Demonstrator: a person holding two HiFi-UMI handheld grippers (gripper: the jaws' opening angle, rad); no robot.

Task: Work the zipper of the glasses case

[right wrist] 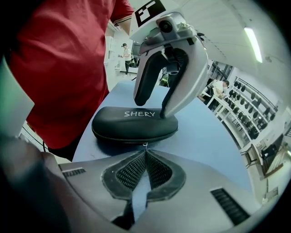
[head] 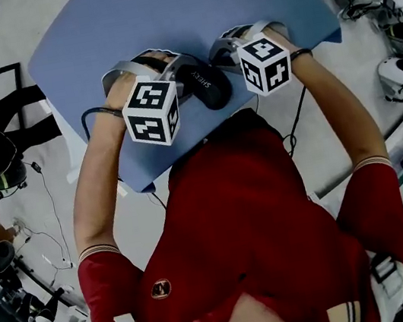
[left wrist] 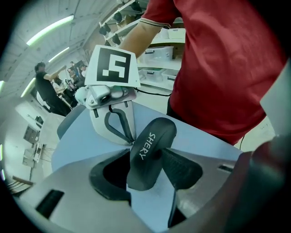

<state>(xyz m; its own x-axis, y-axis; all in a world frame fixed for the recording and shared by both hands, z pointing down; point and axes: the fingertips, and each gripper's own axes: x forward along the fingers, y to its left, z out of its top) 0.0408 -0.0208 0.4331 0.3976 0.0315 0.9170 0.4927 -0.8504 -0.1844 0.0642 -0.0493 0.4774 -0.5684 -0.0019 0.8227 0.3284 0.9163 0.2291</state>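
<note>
My left gripper (left wrist: 148, 179): jaws wide apart, one end of black glasses case (right wrist: 134, 124) between pads, not squeezed. My right gripper (right wrist: 145, 152): jaws closed together, tips meeting zipper pull (right wrist: 145, 145) on case's near seam (whether pull is truly pinched, I can't tell). Case lies flat directly ahead of right tips, left tool across it. Under both tools: blue table (head: 183, 13). Below table edge: pale floor (head: 144, 228), black cable (head: 49, 214). Beyond the right tool: shelving (right wrist: 248, 91), ceiling light strip (right wrist: 253, 38). Far behind the left tool I see people standing (left wrist: 45, 88).
</note>
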